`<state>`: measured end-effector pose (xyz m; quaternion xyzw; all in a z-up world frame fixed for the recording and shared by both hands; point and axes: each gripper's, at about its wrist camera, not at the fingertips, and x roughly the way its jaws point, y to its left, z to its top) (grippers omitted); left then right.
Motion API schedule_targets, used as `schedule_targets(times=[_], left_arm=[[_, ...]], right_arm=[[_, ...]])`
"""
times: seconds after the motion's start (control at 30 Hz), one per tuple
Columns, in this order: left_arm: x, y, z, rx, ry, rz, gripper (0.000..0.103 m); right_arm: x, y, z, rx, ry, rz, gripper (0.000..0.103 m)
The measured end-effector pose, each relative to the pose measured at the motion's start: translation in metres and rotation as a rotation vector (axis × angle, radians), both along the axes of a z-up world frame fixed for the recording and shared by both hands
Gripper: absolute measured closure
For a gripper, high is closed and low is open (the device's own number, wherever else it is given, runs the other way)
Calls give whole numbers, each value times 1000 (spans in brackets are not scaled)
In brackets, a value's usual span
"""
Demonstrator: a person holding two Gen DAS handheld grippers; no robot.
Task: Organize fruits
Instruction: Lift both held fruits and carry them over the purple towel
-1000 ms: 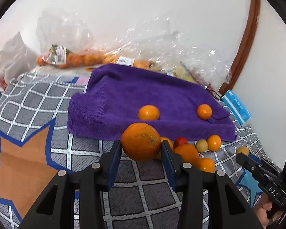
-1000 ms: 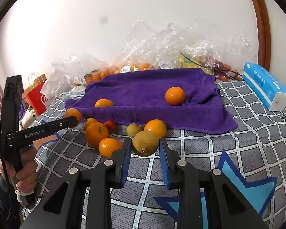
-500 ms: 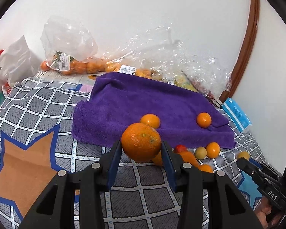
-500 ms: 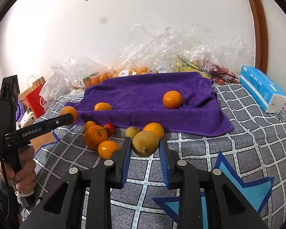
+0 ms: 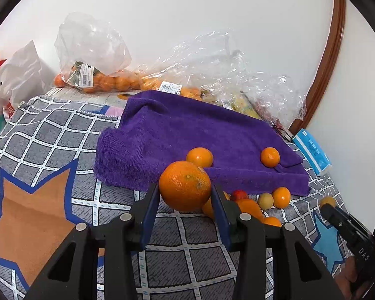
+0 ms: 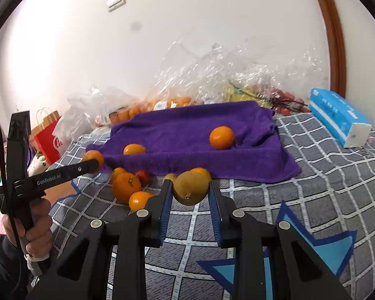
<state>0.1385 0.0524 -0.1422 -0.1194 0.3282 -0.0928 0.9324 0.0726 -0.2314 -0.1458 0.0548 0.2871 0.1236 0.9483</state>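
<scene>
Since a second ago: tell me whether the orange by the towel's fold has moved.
No. The orange sits beside the same fold of the towel as before.

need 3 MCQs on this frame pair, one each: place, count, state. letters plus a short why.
1. Where does the blue tissue pack lie?
A. on the purple towel
B. on the checked cover, right of the towel
C. in the plastic bag

2. How many oranges sit on the purple towel?
A. two
B. four
C. none

3. What is the left claw doing?
A. open over the towel
B. shut on a red fruit
C. shut on a large orange

Answers:
1 B: the pack rests on the grey checked cover beyond the towel's right edge.
2 A: one small orange at the towel's right, another near its front left edge.
3 C: both pads press the large orange, held clear of the cover.
</scene>
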Motion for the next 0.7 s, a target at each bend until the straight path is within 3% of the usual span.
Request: schedule_targets(times=[0.2,0.47,0.53,0.7], left_arm=[[-3,0,2,-12,-14,-2,63],[-1,7,5,-56,52,-5,63],[1,10,11,-64,97,5,63],[3,12,36,-28,90,24,63]], right_arm=[[4,0,24,-5,-36,9,74],[23,6,66,-31,-95,18,74],[32,7,71,-25,-96,32,74],[57,8,83,-12,-116,32,74]])
